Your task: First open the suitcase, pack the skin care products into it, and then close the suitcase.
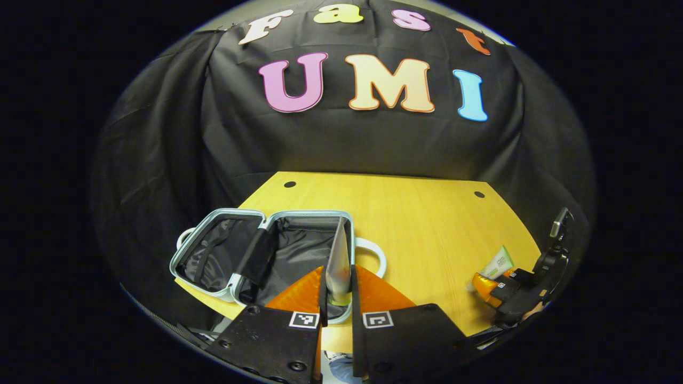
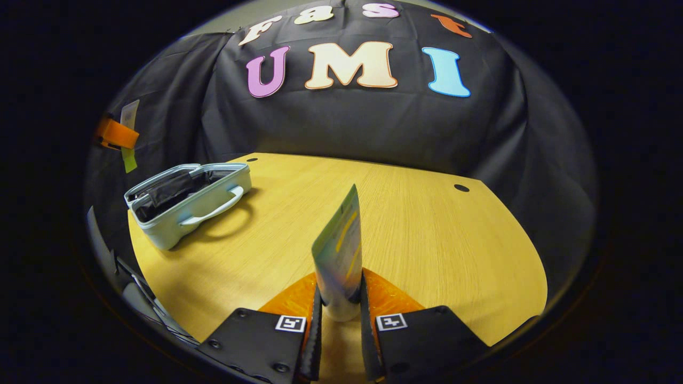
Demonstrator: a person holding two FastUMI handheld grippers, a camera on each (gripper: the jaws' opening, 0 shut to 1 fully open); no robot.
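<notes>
Silver tube (image 1: 339, 261) sits clamped between my left gripper (image 1: 338, 304) fingers, its flat crimped end pointing up and away from me, long axis running straight out along the fingers. Just beyond and below it lies the open suitcase (image 1: 267, 250), both halves spread flat with the dark lining showing, so the tube hangs over the near edge of the right-hand half. I judge the coming move is a short lowering forward into that half; the rim and the white handle (image 1: 373, 250) are close beside the fingers, so I'd keep clear of them.

My right gripper (image 2: 340, 309) is clamped on a second tube (image 2: 341, 256), pale with printed stripes, also standing up along the fingers. From there the suitcase (image 2: 187, 200) lies well off to the left near the table's corner, with bare wooden table (image 2: 427, 240) between, so there is plenty of room to swing across. The left hand is plainly nearer the case, and I'd let it drop first. In the left gripper view, the right gripper (image 1: 512, 288) shows far off at the table's right edge.
</notes>
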